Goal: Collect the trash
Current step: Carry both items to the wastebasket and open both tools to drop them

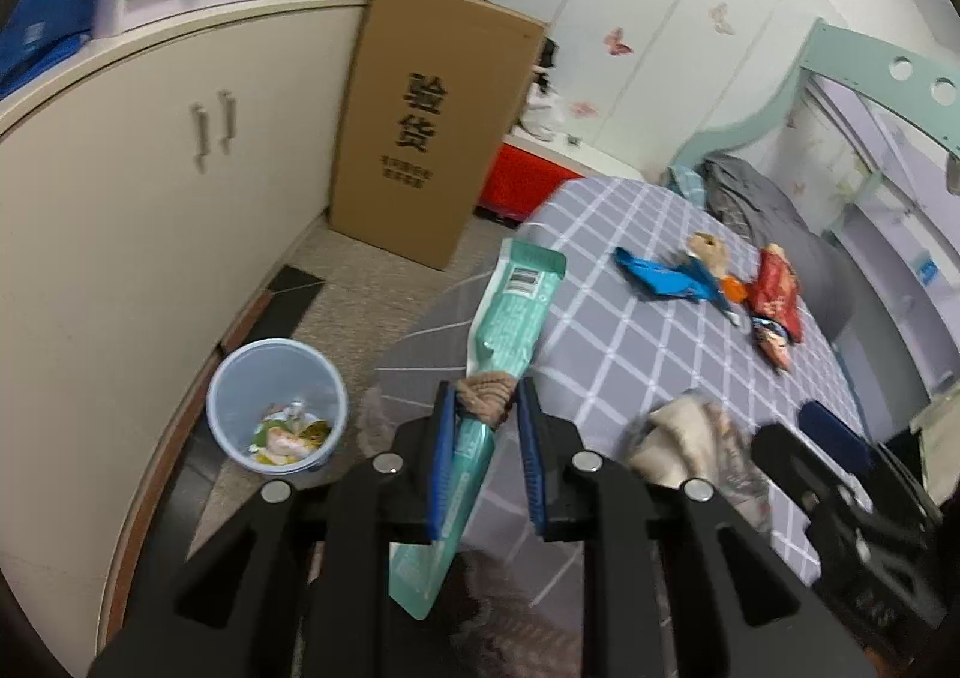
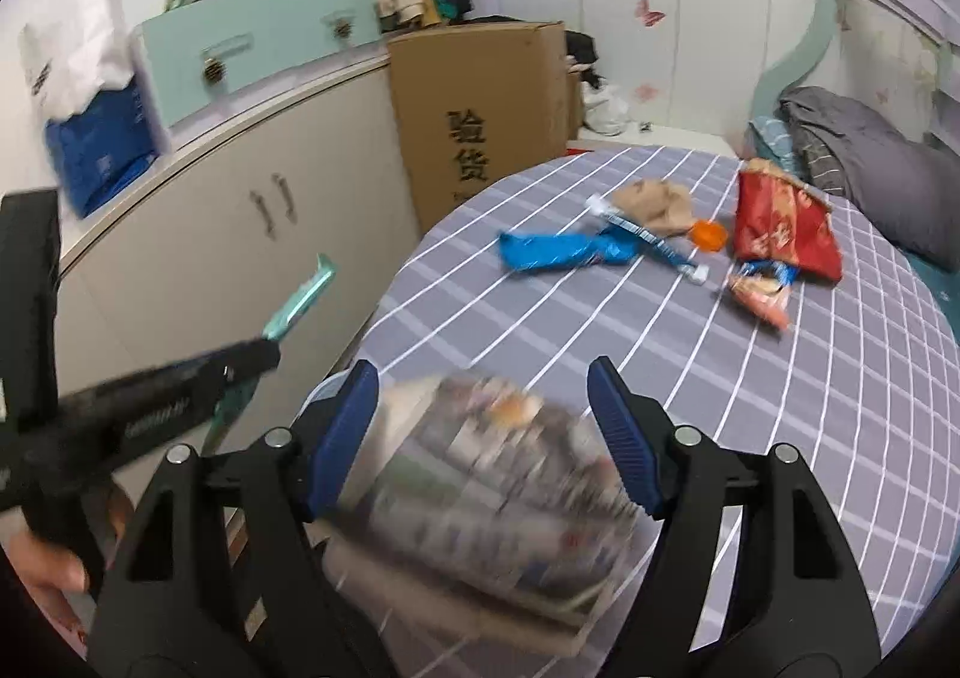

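Note:
My left gripper (image 1: 487, 396) is shut on a long teal wrapper (image 1: 510, 306) and a brown scrap (image 1: 487, 385), held above the bed's edge; it also shows in the right wrist view (image 2: 264, 342). A pale blue bin (image 1: 277, 403) with trash in it stands on the floor to the left. My right gripper (image 2: 483, 378) has its jaws wide apart around a blurred printed packet (image 2: 498, 486); whether they touch it I cannot tell. On the grey checked bed (image 2: 780, 378) lie a blue wrapper (image 2: 558, 250), a red packet (image 2: 780, 228), a brown wad (image 2: 654, 204) and an orange cap (image 2: 708, 234).
A tall cardboard box (image 1: 432, 126) stands against a cream cabinet (image 1: 150, 186) beyond the bin. Grey bedding (image 2: 858, 150) is heaped at the bed's far end. A red box (image 1: 528, 180) sits behind the bed. A wardrobe wall is at the back.

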